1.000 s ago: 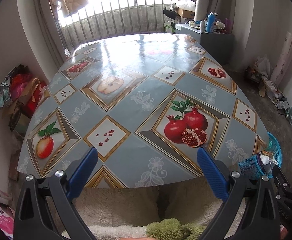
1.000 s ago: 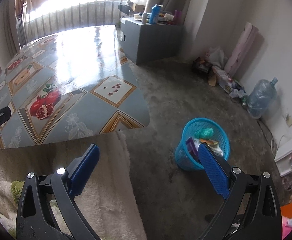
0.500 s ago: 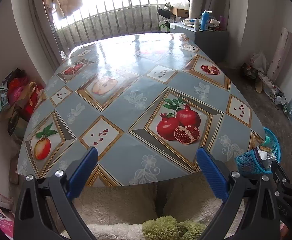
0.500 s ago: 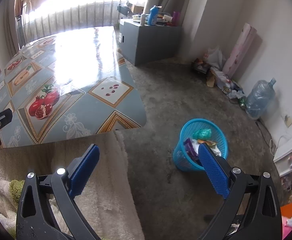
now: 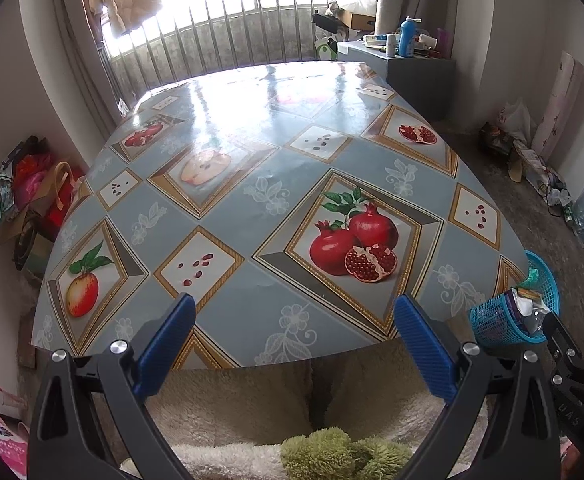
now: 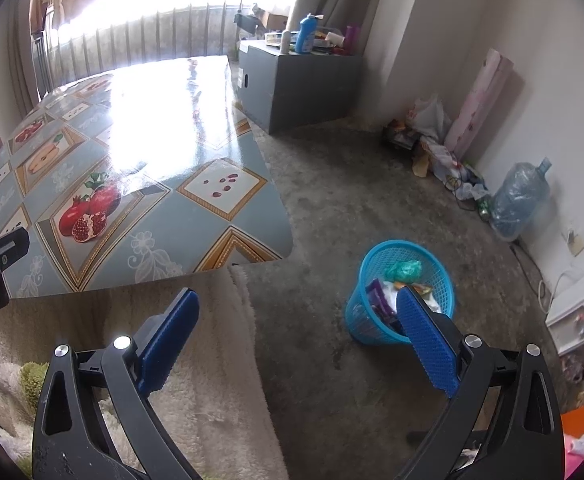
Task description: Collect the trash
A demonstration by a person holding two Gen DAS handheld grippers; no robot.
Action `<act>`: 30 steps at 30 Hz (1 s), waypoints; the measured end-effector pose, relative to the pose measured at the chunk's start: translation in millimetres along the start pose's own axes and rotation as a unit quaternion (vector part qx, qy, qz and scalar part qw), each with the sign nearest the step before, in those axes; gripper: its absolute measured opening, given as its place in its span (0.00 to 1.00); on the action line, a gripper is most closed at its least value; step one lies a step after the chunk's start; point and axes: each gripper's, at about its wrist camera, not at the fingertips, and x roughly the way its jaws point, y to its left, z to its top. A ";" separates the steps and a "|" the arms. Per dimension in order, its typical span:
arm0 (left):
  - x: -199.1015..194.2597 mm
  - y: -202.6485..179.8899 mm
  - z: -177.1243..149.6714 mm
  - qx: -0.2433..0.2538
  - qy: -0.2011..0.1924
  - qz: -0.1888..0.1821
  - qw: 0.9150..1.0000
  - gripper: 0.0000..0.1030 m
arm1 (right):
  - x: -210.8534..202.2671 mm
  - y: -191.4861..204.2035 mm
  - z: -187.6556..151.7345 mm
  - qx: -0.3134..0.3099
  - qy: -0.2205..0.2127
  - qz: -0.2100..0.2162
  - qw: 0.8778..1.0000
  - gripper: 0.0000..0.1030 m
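Note:
A blue mesh waste basket (image 6: 401, 300) stands on the floor right of the table, holding several wrappers and a green crumpled piece; it also shows in the left wrist view (image 5: 511, 312). My left gripper (image 5: 293, 334) is open and empty, held over the near edge of the table (image 5: 252, 208), which has a fruit-print cloth. My right gripper (image 6: 297, 326) is open and empty, held above the floor between the table corner (image 6: 252, 240) and the basket. No loose trash shows on the tabletop.
A grey cabinet (image 6: 295, 84) with bottles stands at the far wall. Bags and a large water bottle (image 6: 519, 200) line the right wall. Bags (image 5: 32, 200) pile left of the table. A fuzzy beige garment (image 5: 272, 400) fills the foreground.
Both grippers have drawn back and risen slightly, so the table and basket sit a little farther away in view. Both stay open and empty.

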 end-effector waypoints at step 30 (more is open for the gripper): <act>7.8 5.8 -0.2 -0.005 0.012 -0.004 1.000 0.94 | -0.6 0.9 1.9 -0.002 0.002 0.000 1.000 0.92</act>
